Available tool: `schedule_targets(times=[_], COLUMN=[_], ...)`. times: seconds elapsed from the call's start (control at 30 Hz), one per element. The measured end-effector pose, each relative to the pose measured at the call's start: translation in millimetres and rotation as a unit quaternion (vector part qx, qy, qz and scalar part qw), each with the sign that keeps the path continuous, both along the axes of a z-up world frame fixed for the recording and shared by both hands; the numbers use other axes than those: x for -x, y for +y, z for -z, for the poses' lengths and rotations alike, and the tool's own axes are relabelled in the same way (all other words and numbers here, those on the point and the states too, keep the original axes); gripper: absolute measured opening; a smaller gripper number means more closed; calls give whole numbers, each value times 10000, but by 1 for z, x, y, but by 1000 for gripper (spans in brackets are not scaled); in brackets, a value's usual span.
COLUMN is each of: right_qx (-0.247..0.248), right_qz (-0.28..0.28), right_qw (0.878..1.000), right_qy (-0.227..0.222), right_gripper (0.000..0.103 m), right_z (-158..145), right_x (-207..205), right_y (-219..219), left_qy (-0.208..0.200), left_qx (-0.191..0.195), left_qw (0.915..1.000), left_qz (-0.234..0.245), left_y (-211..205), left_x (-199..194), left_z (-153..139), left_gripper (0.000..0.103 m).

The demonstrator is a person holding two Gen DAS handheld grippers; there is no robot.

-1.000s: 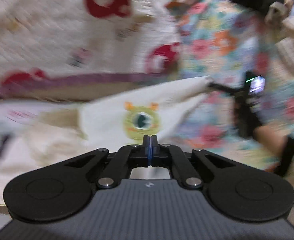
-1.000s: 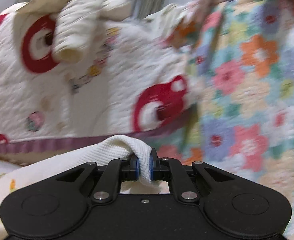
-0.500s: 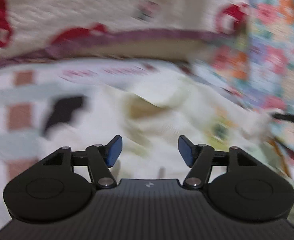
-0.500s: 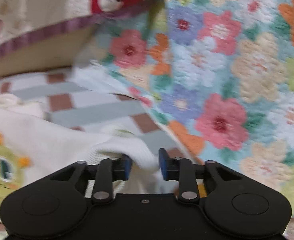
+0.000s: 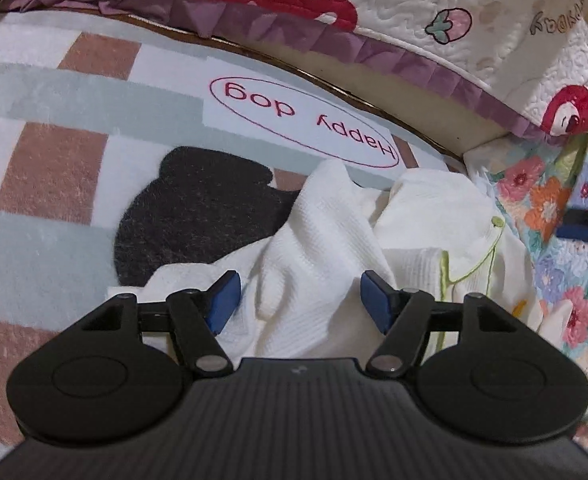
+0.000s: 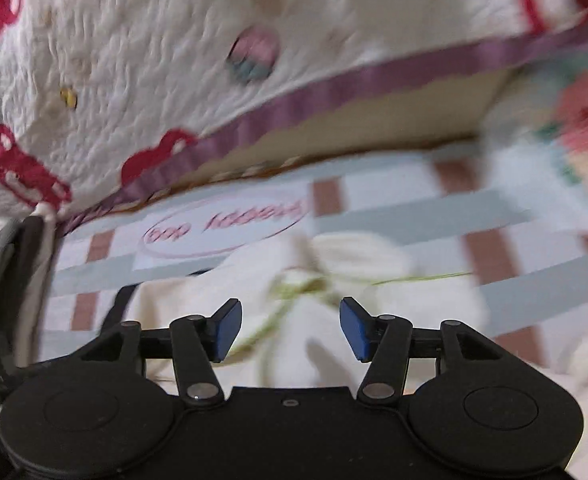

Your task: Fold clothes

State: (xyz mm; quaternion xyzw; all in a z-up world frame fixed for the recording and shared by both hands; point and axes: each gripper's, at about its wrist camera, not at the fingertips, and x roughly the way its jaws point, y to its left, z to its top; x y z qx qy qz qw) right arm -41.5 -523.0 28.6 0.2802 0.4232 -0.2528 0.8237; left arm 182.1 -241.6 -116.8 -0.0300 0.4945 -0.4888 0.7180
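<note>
A white knitted garment (image 5: 318,248) with thin green stitched lines lies crumpled on a checked rug (image 5: 46,168). My left gripper (image 5: 299,300) hovers just over its near folds, jaws wide open, nothing held. In the blurred right wrist view the same garment (image 6: 326,292) lies bunched ahead of my right gripper (image 6: 290,326), which is also open and empty. The right gripper's blue fingertip (image 5: 578,228) shows at the right edge of the left wrist view, beside the garment.
A bed edge with a white quilt (image 5: 434,8) and purple frill (image 5: 374,52) runs along the far side. A floral quilt (image 5: 566,280) lies to the right. The rug bears a "Happy dog" label (image 5: 302,120) and a black shape (image 5: 198,212).
Both grippers were shut on the garment and held it up a second ago. They have opened and let it go; it now lies crumpled on the rug below them.
</note>
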Motion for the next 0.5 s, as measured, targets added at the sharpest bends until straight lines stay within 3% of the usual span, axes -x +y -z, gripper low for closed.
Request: schedule_targets(times=[0.13,0.23,0.33,0.43,0.47,0.5], right_qx=[107,67,52,-78,-42,-5], right_qz=[-80,-57,-57,-12,-35,-59], right_qw=[9993,9993,9995,9994,9997,9999], right_qy=[353,365,301,350,221,92], right_gripper=[60,60,68,68,57,22], right_z=[30,43,55,69,68,66], right_x=[-32,-47,-66,-70,-61,-52], right_y=[-12,-28,-38,-37,-30,-23], left_qy=[-471,-241,-352,-454,-488,-522], left_qx=[-94,26,-5,-48,-63,-78], left_qw=[9987,9997,9989,9985,9983,9981], left_qz=[160,-84,-300,-310,-314,-317], left_y=[8,16,19,18,18,17], left_x=[16,9,4,4,4,4], left_z=[-3,0,2,4,5,5], left_gripper=[69,70,70,70,71,72])
